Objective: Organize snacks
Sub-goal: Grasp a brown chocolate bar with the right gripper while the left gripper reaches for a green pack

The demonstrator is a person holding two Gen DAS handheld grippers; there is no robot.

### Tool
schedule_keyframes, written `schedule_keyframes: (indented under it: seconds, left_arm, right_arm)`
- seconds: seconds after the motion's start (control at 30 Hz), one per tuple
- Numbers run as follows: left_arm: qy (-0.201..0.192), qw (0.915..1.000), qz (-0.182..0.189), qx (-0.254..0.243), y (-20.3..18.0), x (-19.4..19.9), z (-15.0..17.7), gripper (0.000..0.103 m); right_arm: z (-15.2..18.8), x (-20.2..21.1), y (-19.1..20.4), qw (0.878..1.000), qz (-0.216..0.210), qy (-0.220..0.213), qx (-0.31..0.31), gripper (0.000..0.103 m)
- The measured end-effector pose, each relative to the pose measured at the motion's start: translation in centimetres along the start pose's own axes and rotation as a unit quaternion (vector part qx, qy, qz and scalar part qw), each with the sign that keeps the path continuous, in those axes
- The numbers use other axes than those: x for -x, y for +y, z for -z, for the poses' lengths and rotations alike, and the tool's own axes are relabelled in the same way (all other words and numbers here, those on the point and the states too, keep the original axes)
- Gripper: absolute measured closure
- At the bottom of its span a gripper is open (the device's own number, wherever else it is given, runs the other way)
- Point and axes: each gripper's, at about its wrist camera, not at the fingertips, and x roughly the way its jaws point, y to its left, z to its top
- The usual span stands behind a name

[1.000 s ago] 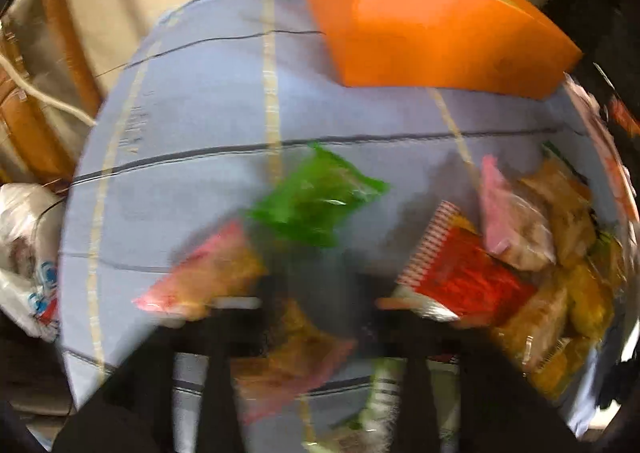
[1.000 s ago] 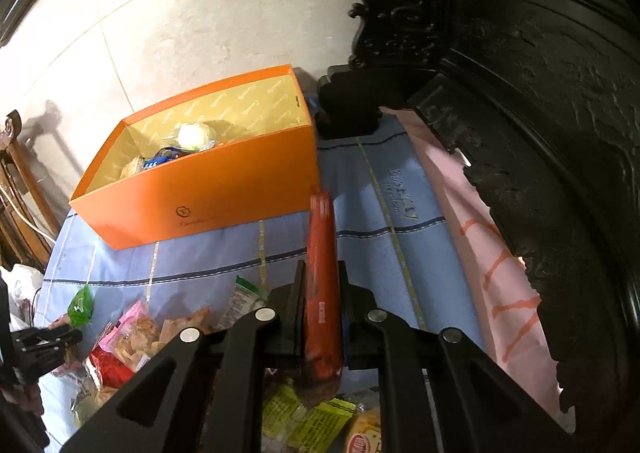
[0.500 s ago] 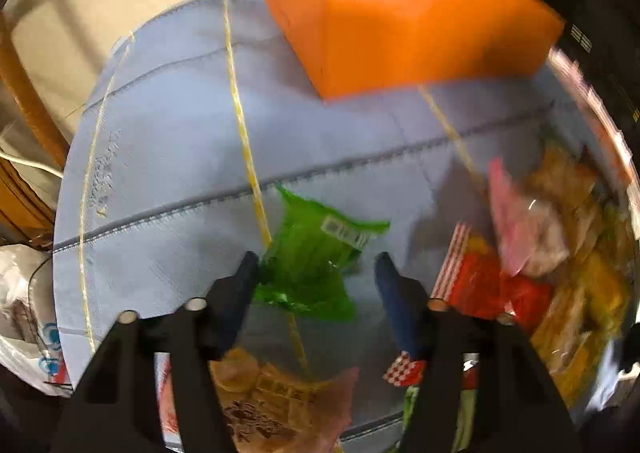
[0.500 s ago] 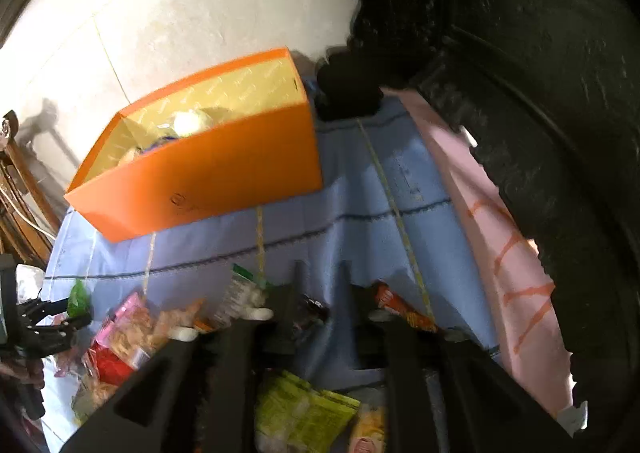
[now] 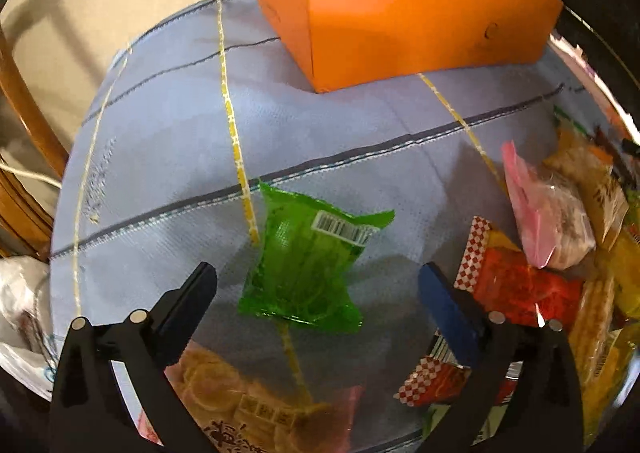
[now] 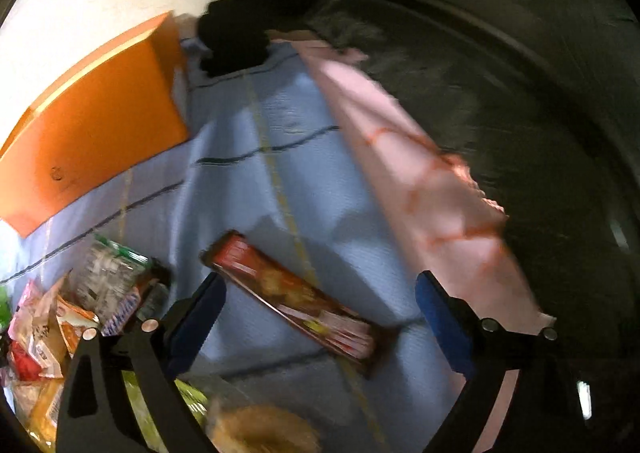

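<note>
Here, long red snack box [image 6: 294, 299] flat, lying diagonally, right tool [image 6: 316, 291] just spread wide, left tool [image 5: 316, 285] likewise.

green packet [image 5: 300, 261] — glossy plastic (crinkled) | cloth [image 5: 360, 141] — matt woven | box [image 5: 400, 9] — smooth card

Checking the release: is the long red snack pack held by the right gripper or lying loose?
Loose. The long red snack pack lies flat on the blue cloth between the right gripper's wide-open jaws, which have just been opening.
</note>
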Motion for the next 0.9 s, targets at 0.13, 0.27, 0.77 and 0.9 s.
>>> schedule_keyframes:
  seconds: [0.13, 0.27, 0.77, 0.9]
  left_arm:
    - [-0.008, 0.9993, 0.024, -0.028, -1.2, 1.0, -0.1, 0.06]
    - [0.004, 0.9979, 0.051, -0.039, -2.6, 1.4, -0.1, 0.098]
    - [-0.042, 0.9989, -0.015, 0.015, -0.3, 4.3, -1.4, 0.011]
    - [-0.036, 0.9993, -0.011, 0.004, -1.1, 4.9, -1.6, 0.004]
  right_arm:
    - [-0.4, -2.8, 1.1, 0.999, -0.017, 0.008, 0.034, 0.05]
    - [-0.5, -2.5, 2.4, 0.996, 0.002, 0.027, 0.09, 0.079]
    - [-0.2, 2.7, 0.5, 1.0, -0.005, -0.002, 0.027, 0.08]
    - [0.5, 2.8, 0.4, 1.0, -0.002, 0.001, 0.027, 0.08]
